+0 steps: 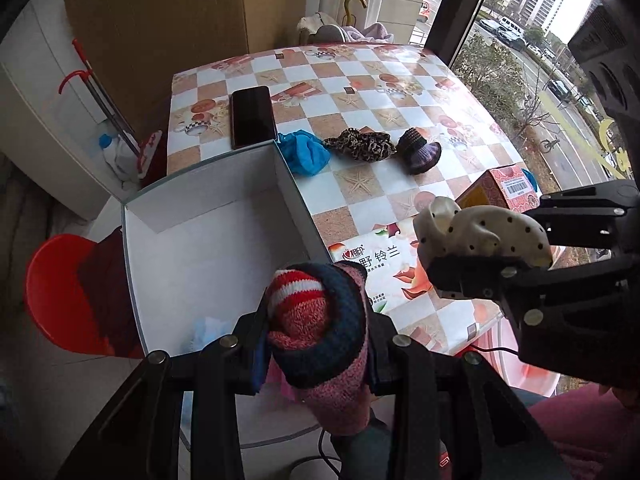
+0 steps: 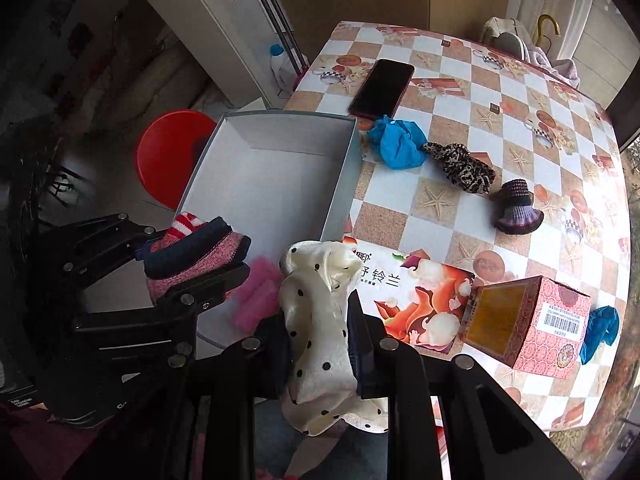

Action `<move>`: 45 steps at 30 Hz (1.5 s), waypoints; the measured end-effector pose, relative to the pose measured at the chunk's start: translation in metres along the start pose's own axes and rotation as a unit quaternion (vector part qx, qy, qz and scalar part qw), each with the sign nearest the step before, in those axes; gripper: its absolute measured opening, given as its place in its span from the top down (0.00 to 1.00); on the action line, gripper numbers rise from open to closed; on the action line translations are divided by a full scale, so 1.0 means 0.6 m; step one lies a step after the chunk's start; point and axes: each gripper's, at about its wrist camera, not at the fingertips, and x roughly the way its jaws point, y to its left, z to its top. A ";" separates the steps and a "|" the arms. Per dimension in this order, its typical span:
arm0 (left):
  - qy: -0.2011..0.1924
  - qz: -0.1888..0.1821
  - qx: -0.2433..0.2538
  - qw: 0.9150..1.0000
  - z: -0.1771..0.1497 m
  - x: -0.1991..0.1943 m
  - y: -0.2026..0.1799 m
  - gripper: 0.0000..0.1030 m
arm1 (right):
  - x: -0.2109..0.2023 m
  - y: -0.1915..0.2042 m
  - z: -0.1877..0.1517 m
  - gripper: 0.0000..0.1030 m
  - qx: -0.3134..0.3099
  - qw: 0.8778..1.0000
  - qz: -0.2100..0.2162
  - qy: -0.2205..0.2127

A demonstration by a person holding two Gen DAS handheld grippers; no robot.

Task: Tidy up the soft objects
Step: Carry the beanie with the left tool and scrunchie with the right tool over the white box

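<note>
Left gripper (image 1: 316, 344) clamped on striped knit sock (image 1: 320, 320), over white box (image 1: 208, 216) | right gripper (image 2: 320, 344) clamped on polka-dot scrunchie (image 2: 316, 320), beside box | both light, limp, compressible: pinch mid-bulk | satin likely slippery

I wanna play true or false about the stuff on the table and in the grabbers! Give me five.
1. The left gripper holds a knitted sock with red and white stripes. True.
2. The right gripper is empty. False: it is shut on a cream polka-dot cloth.
3. The phone lies inside the white box. False: it lies on the table behind the box.
4. A leopard-print scrunchie lies between a blue cloth and a purple knitted piece. True.
5. The box is full to the top. False: much of its floor shows.
</note>
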 end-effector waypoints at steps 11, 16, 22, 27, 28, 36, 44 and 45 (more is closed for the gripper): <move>-0.009 0.001 -0.020 1.000 -0.010 -0.005 0.015 0.62 | 0.008 0.019 0.000 0.78 -0.010 1.000 0.002 0.004; -0.016 0.003 -0.041 0.999 -0.019 -0.010 0.030 0.62 | 0.012 0.031 0.006 0.78 -0.024 1.000 0.002 0.010; -0.019 0.009 -0.072 0.997 -0.035 -0.011 0.050 0.62 | 0.024 0.056 0.011 0.78 -0.054 0.998 0.004 0.025; -0.018 0.014 -0.097 0.995 -0.051 -0.012 0.067 0.62 | 0.032 0.073 0.013 0.78 -0.074 0.997 0.006 0.035; -0.017 0.015 -0.102 0.995 -0.053 -0.011 0.071 0.62 | 0.033 0.075 0.013 0.78 -0.077 0.996 0.007 0.036; -0.012 0.031 -0.129 0.991 -0.071 -0.010 0.097 0.62 | 0.046 0.086 0.020 0.78 -0.083 0.996 0.017 0.043; -0.007 0.035 -0.149 0.988 -0.075 -0.003 0.119 0.61 | 0.071 0.099 0.041 0.78 -0.092 0.994 0.021 0.059; -0.007 0.035 -0.150 0.988 -0.074 -0.003 0.121 0.61 | 0.074 0.100 0.044 0.78 -0.090 0.994 0.024 0.061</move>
